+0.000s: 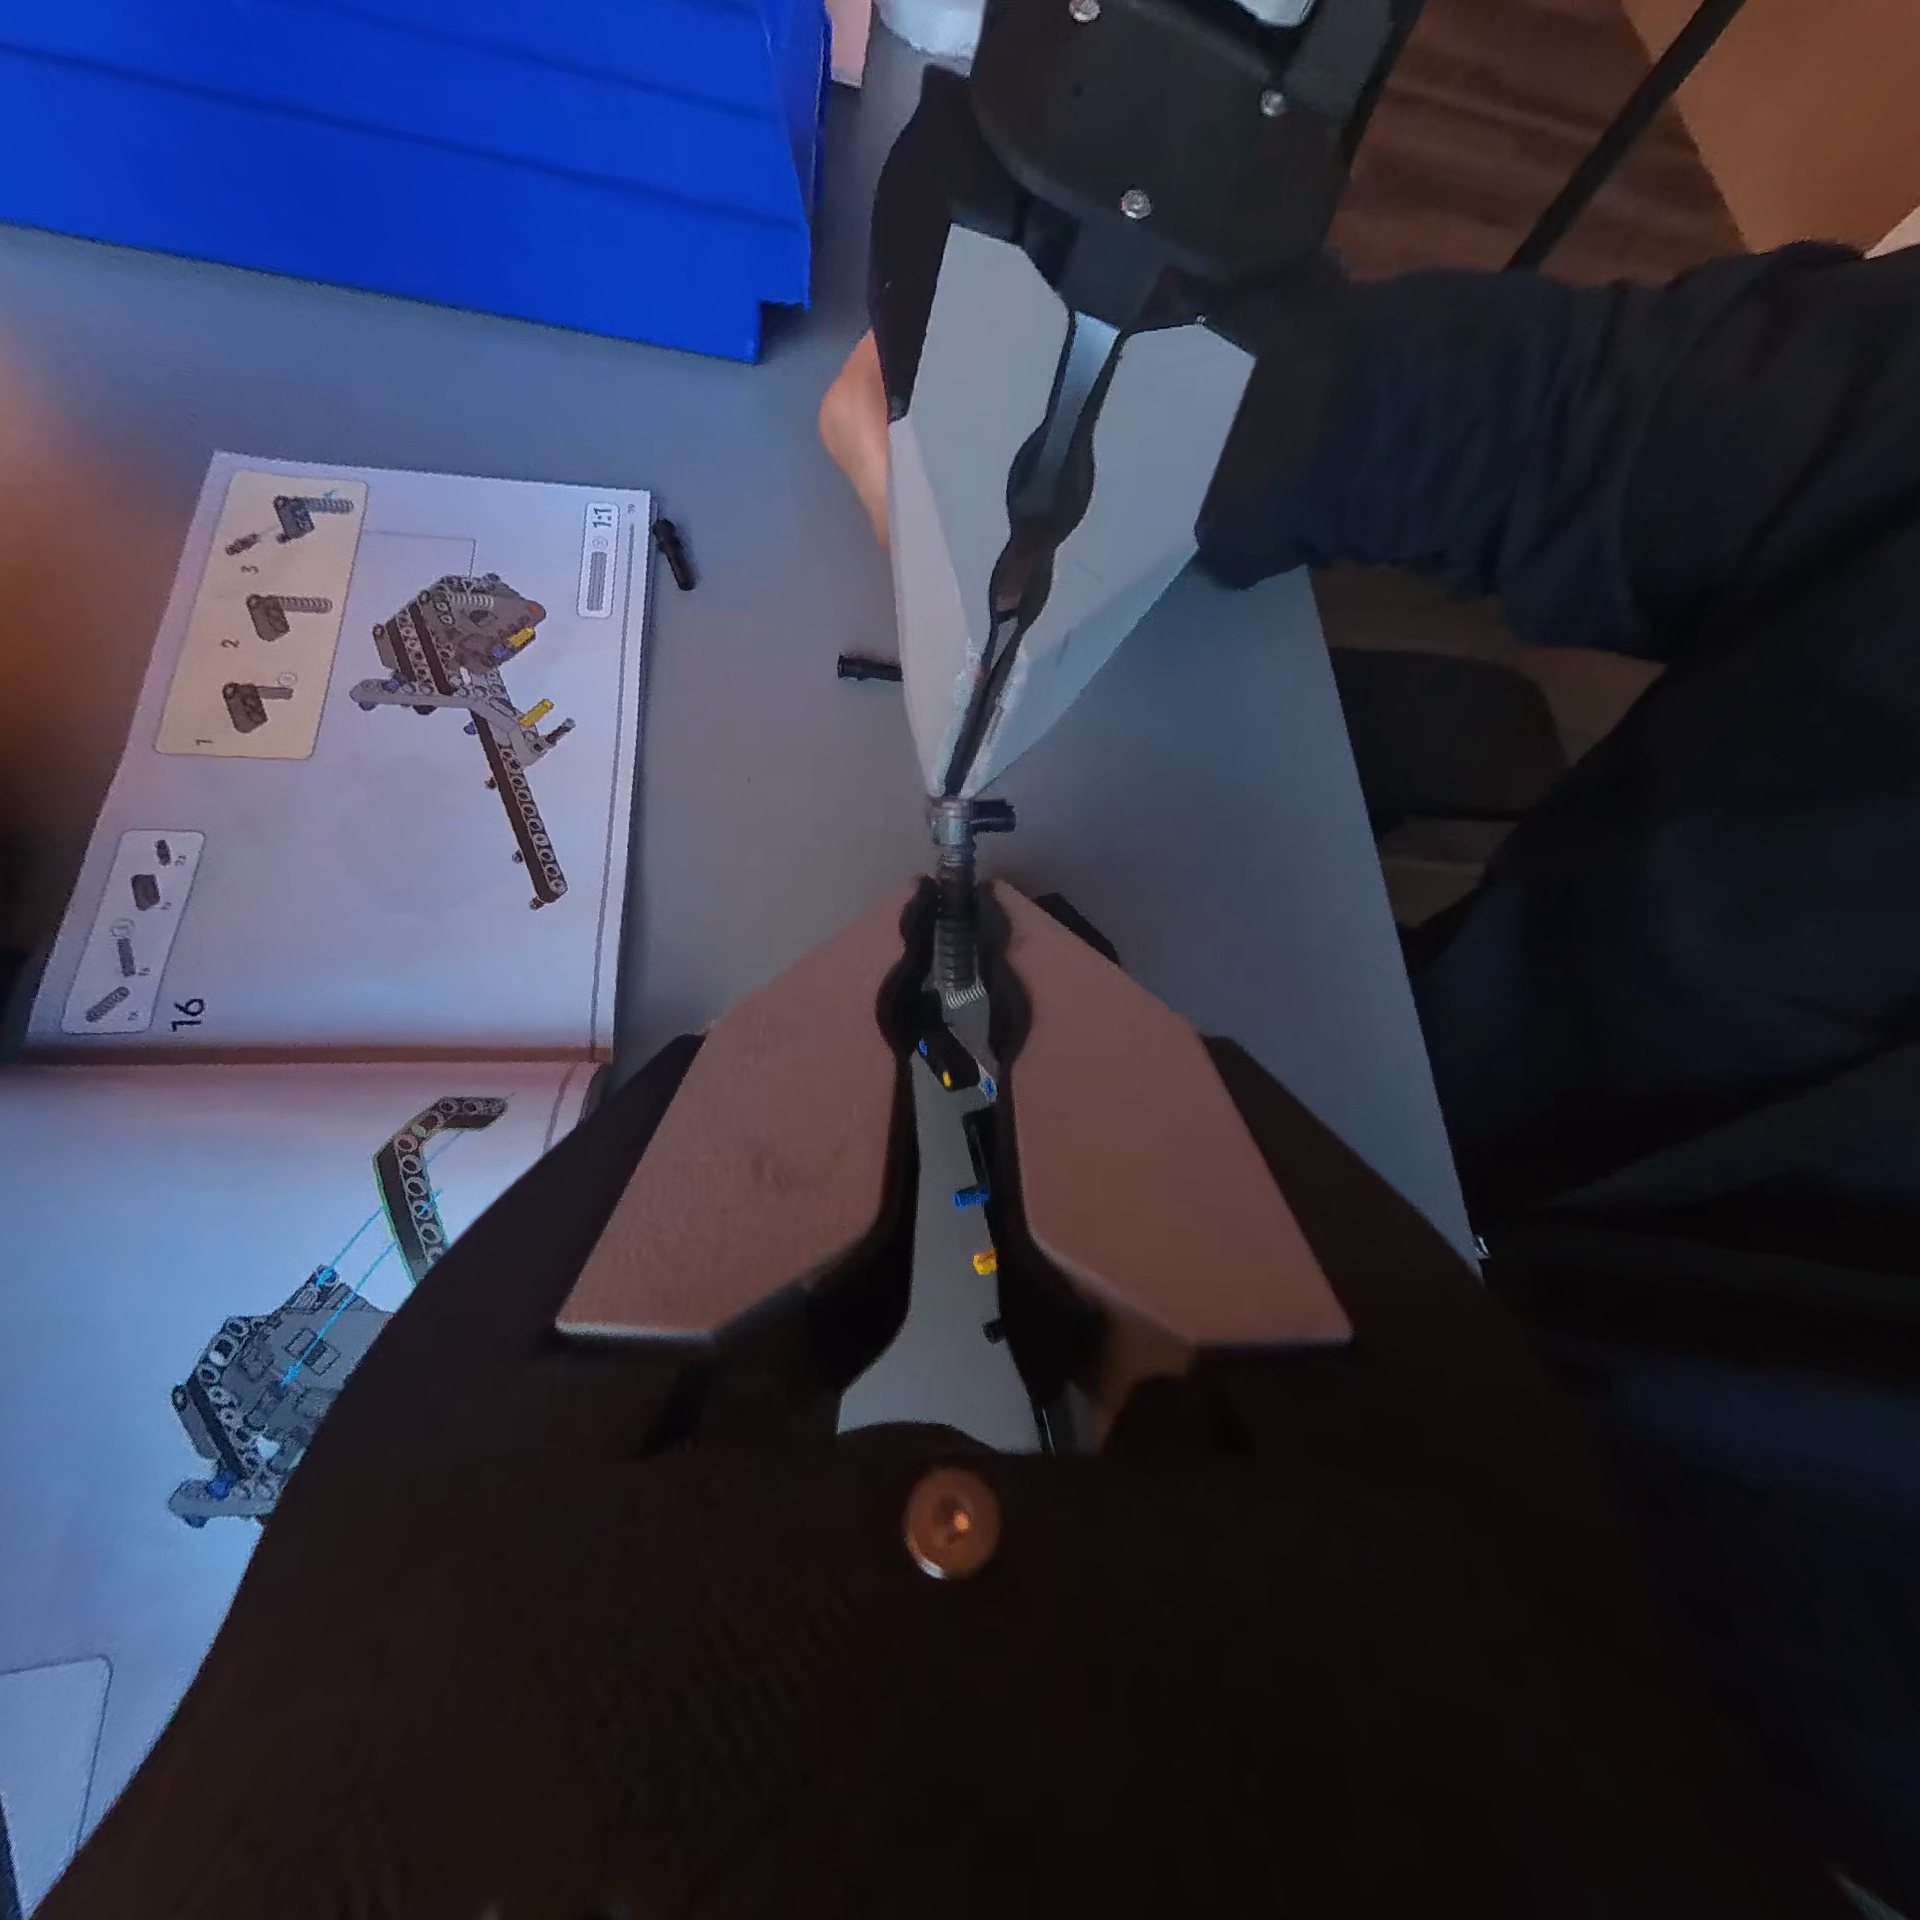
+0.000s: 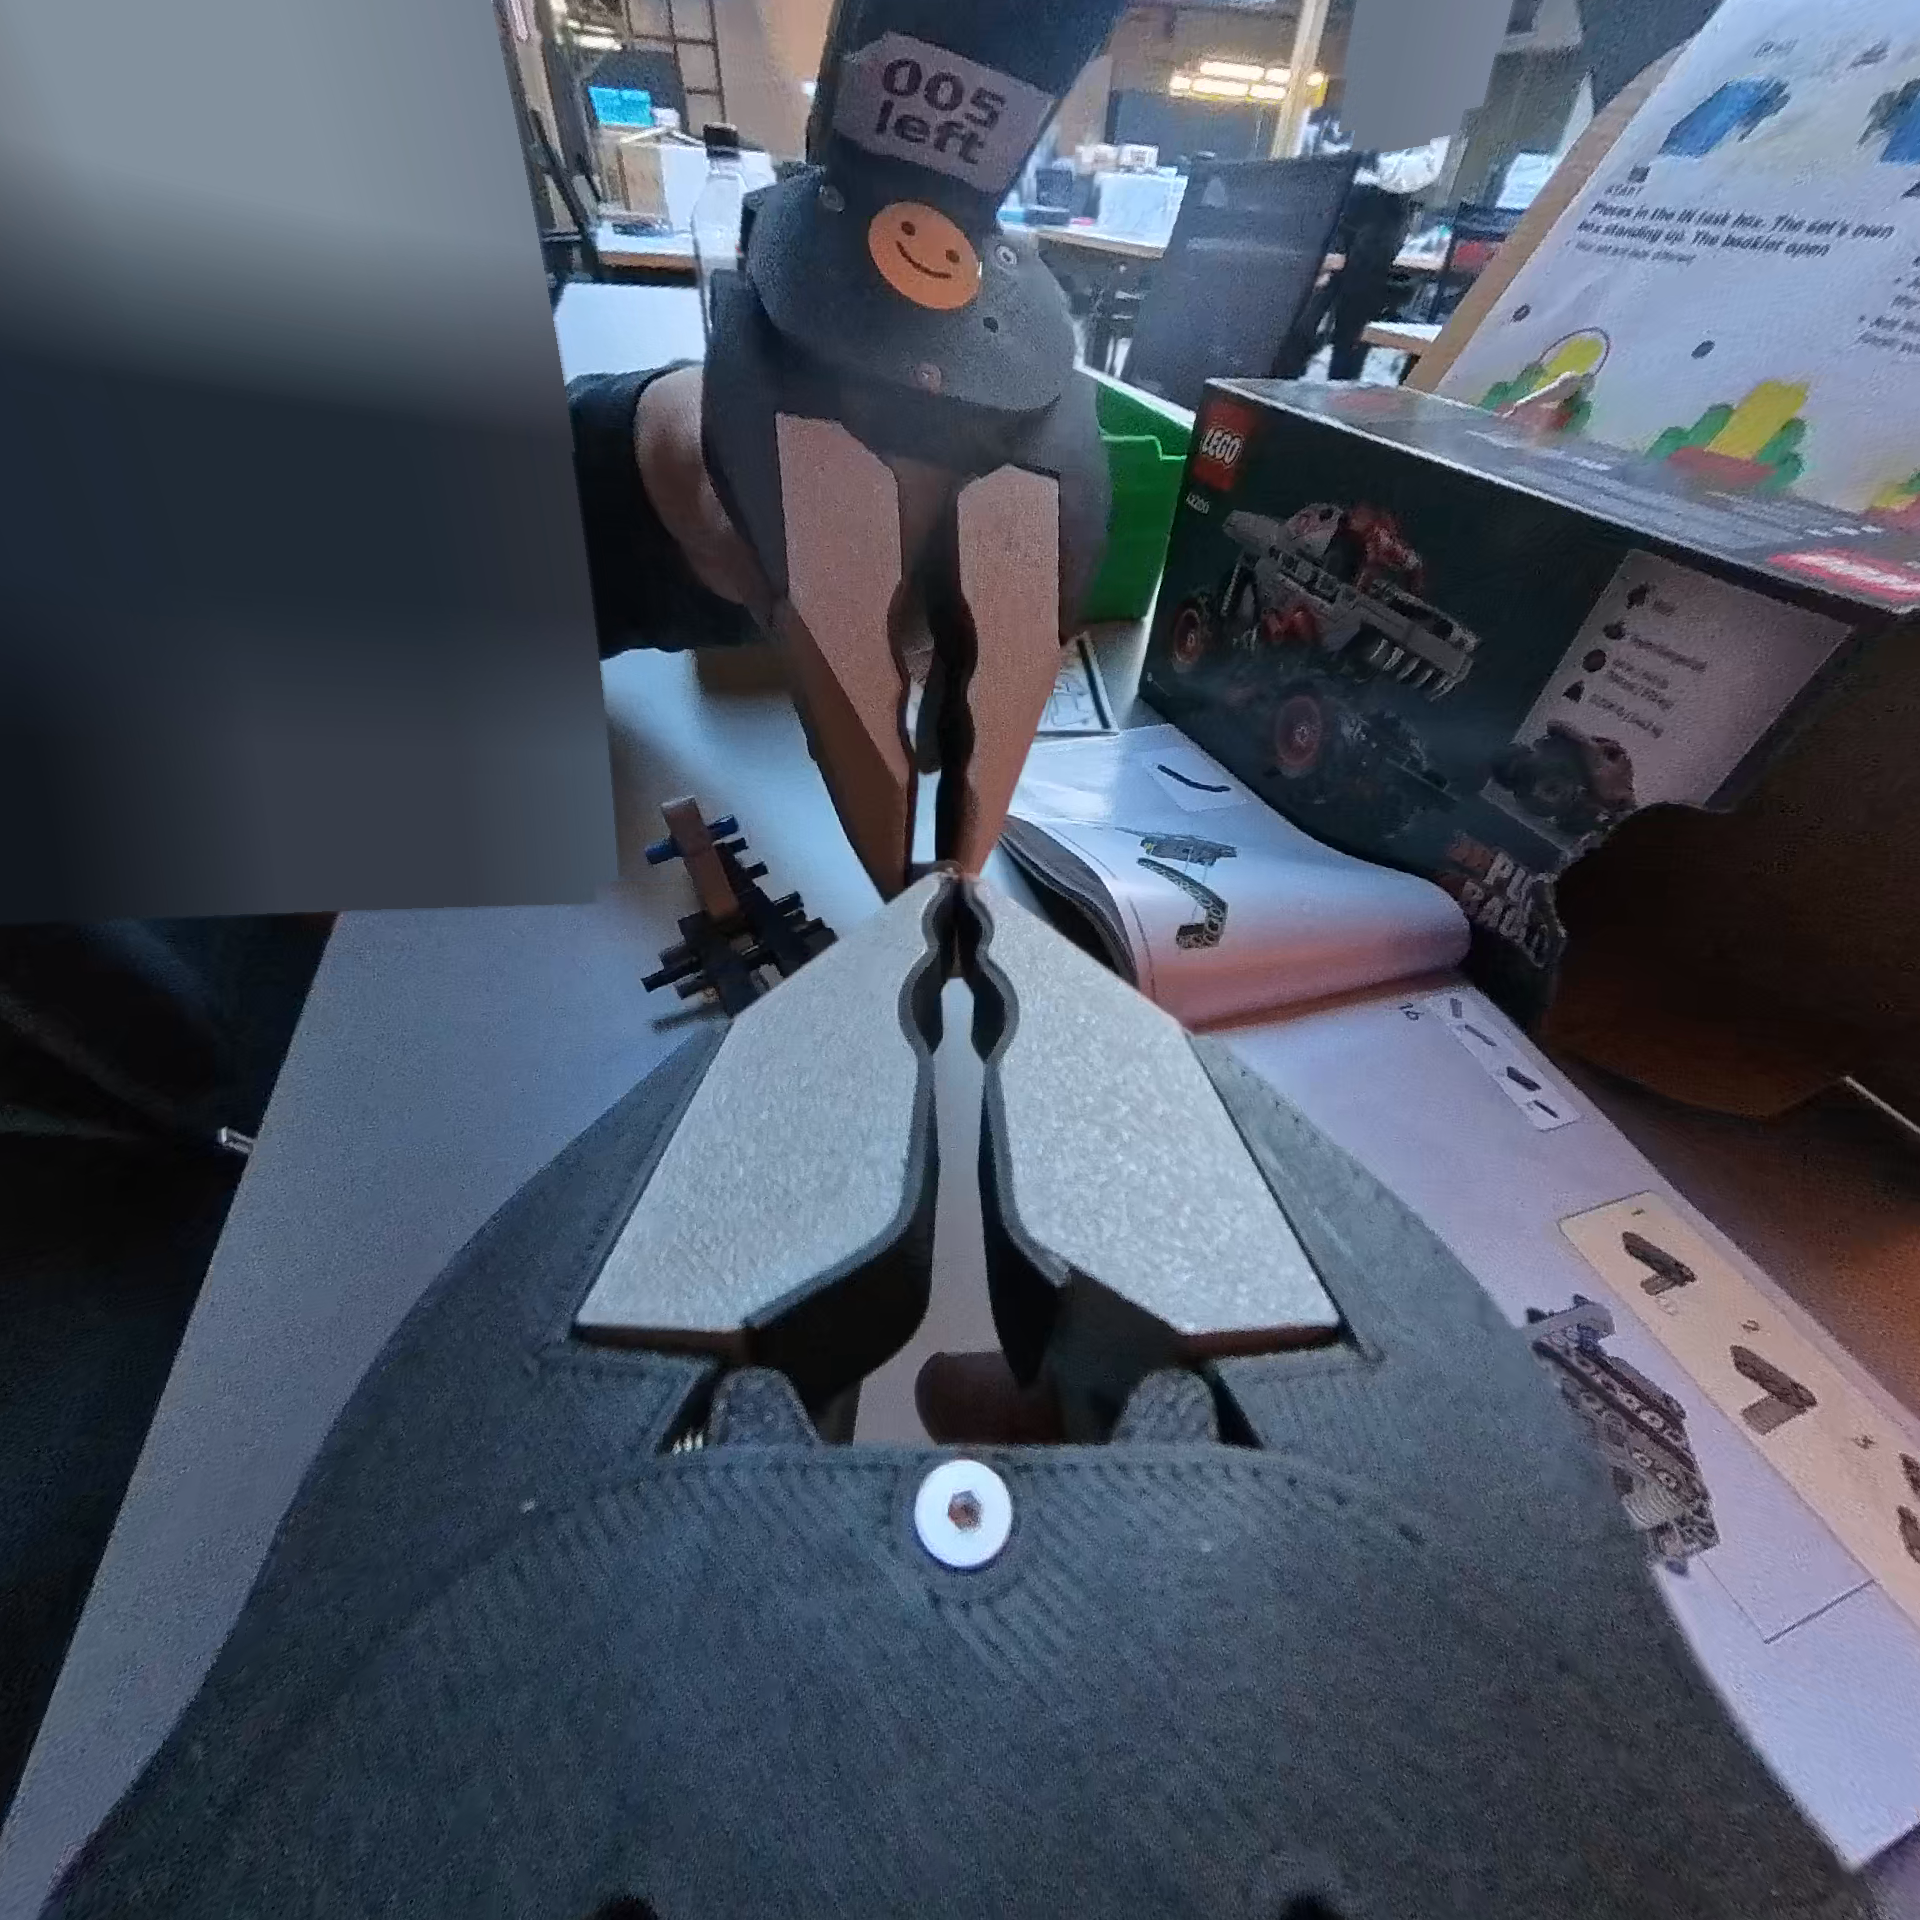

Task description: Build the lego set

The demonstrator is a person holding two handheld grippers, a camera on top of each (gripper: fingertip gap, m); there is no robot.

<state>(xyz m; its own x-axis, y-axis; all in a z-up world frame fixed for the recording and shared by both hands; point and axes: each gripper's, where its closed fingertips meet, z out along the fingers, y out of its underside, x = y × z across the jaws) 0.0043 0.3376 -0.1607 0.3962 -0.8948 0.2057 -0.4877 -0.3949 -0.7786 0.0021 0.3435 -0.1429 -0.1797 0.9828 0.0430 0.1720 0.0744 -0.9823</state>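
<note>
In the left wrist view my left gripper [image 1: 956, 906], with brown pads, is shut on a small grey spring shock absorber [image 1: 958, 951] held above the table. My right gripper [image 1: 961, 795], with grey pads, comes in from the top and is shut on a small grey connector with a black pin [image 1: 971, 821] at the spring piece's far end. The two tips nearly touch. In the right wrist view my right gripper [image 2: 956, 891] meets the left gripper [image 2: 935, 857] tip to tip, and the held pieces are mostly hidden. A partly built black assembly [image 2: 727, 925] lies on the table to the left.
The open instruction booklet [image 1: 364, 779] lies left of the grippers, with two loose black pins [image 1: 673, 551] [image 1: 868, 667] beside it. Blue bins [image 1: 416, 156] stand at the back. The set's box [image 2: 1455, 644] and a green bin [image 2: 1132, 488] stand on the right. The table edge [image 1: 1382, 935] is close. Less than 4 cm separates the two grippers' tips.
</note>
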